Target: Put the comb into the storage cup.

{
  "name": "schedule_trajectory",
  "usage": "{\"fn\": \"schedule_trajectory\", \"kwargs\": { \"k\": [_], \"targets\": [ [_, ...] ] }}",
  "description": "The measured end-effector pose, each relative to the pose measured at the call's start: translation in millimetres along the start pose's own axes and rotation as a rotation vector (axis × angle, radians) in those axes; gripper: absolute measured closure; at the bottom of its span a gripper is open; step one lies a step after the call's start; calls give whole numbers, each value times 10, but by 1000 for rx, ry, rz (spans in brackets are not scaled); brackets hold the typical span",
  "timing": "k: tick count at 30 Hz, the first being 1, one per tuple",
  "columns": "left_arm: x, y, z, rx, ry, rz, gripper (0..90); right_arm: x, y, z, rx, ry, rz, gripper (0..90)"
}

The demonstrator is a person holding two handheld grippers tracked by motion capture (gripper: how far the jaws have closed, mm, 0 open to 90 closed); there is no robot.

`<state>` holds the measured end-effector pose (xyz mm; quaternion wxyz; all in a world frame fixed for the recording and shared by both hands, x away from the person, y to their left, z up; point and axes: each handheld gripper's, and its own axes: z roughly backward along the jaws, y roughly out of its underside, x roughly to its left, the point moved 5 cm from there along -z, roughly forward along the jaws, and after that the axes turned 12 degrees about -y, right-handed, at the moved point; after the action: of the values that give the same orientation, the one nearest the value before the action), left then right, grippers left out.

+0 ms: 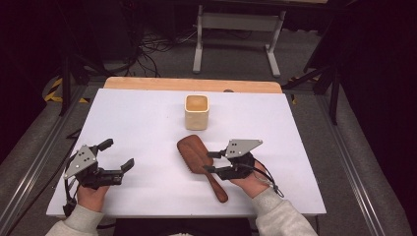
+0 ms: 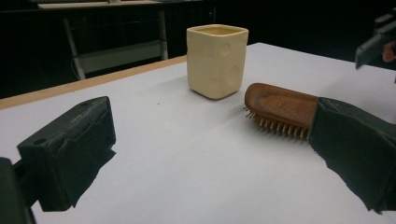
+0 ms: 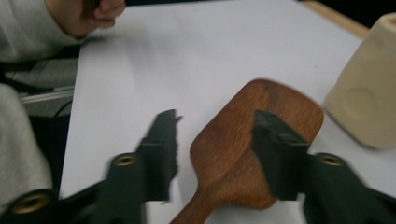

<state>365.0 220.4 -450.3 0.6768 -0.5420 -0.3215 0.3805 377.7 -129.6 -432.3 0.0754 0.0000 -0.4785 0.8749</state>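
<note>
My right hand-held gripper (image 1: 211, 161) is spread wide over the wooden hairbrush (image 1: 198, 162), one jaw above its paddle and one beside it, pinching nothing. The hairbrush lies bristles down on the white table (image 1: 147, 128), just in front of the cream square cup (image 1: 196, 112). My left hand-held gripper (image 1: 118, 155) sits spread and empty, well to the left of the hairbrush.

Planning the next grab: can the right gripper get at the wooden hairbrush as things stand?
Probably yes. The right gripper is open, its jaws straddling the hairbrush near the neck, nothing between; the cup stands apart.
</note>
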Motion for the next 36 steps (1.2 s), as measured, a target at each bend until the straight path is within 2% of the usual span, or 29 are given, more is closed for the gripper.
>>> {"fn": "schedule_trajectory", "kwargs": {
  "k": [3, 6, 8, 12, 13, 15, 22, 26, 27, 33, 34, 36],
  "targets": [
    [1, 2, -4, 0, -2, 0, 18, 9, 38, -24, 55, -19, -9, 712],
    [2, 4, -6, 3, -2, 1, 18, 31, 59, -50, 100, -38, -2, 847],
    [1, 4, -6, 3, -2, 1, 18, 45, 73, -70, 133, -48, 6, 894],
    [1, 3, -5, 4, -2, -2, 20, 68, 108, -110, 198, -62, 8, 896],
    [1, 3, -5, 4, -2, -2, 20, 68, 108, -110, 198, -62, 8, 896],
    [2, 4, -7, 4, 1, 0, 20, 81, 144, -140, 252, -73, 13, 897],
    [2, 4, -7, 4, -1, 0, 20, 118, 184, -182, 311, -113, 13, 896],
    [0, 4, -6, 3, -2, -1, 20, 152, 228, -223, 367, -154, 3, 896],
    [0, 3, -6, 4, -2, -2, 20, 141, 242, -232, 385, -147, 18, 896],
    [0, 4, -8, 3, -2, -1, 20, 195, 266, -269, 437, -193, 12, 897],
    [0, 4, -8, 4, -3, -1, 20, 203, 278, -279, 468, -195, 19, 897],
    [0, 4, -8, 4, -5, -2, 20, 211, 279, -280, 472, -202, 15, 897]
  ]
}}
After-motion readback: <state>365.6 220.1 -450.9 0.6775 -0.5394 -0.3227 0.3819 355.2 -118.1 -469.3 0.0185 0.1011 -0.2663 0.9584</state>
